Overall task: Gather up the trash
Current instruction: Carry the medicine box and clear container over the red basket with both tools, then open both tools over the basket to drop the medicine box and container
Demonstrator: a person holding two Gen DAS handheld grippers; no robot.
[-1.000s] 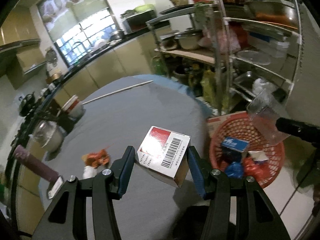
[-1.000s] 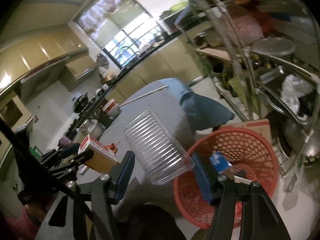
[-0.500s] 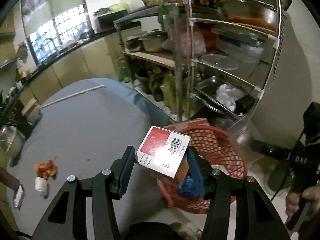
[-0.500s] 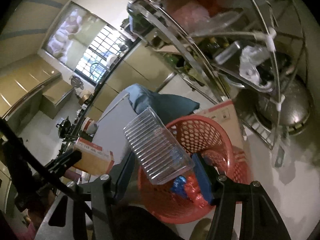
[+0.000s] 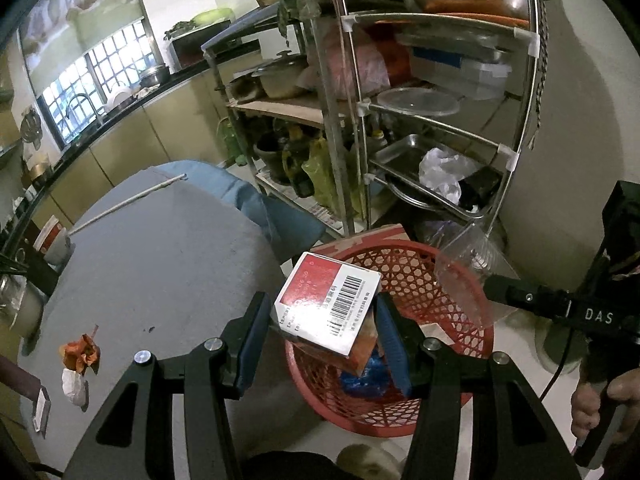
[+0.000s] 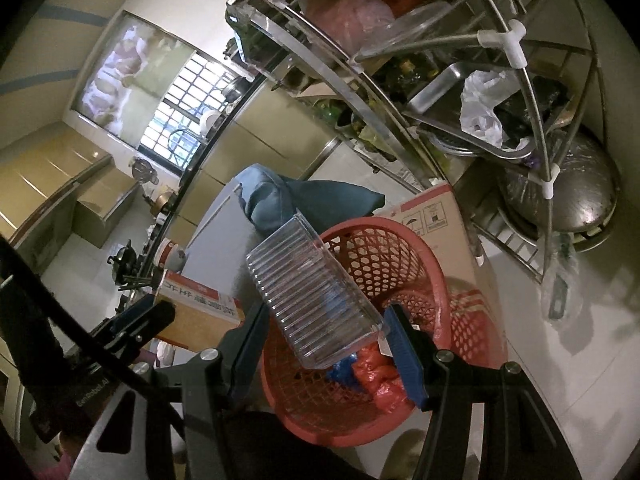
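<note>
My left gripper (image 5: 320, 340) is shut on a red-and-white carton with a barcode (image 5: 328, 308) and holds it over the near rim of the red mesh basket (image 5: 420, 276). My right gripper (image 6: 326, 344) is shut on a clear ribbed plastic tray (image 6: 316, 296) and holds it above the same basket (image 6: 404, 256). The basket holds blue and red wrappers (image 6: 372, 376). The clear tray also shows in the left wrist view (image 5: 464, 280), over the basket's right side. The carton shows at the left of the right wrist view (image 6: 196, 304).
A grey-clothed table (image 5: 160, 264) lies left of the basket, with an orange scrap (image 5: 80, 354), a white scrap (image 5: 74, 386) and a long white stick (image 5: 128, 202). A metal shelf rack (image 5: 420, 120) with pots and trays stands behind the basket. A cardboard box (image 6: 432, 216) sits beside it.
Both grippers have swung right, away from the table, and come over the red basket. The carton and the clear tray stay gripped.
</note>
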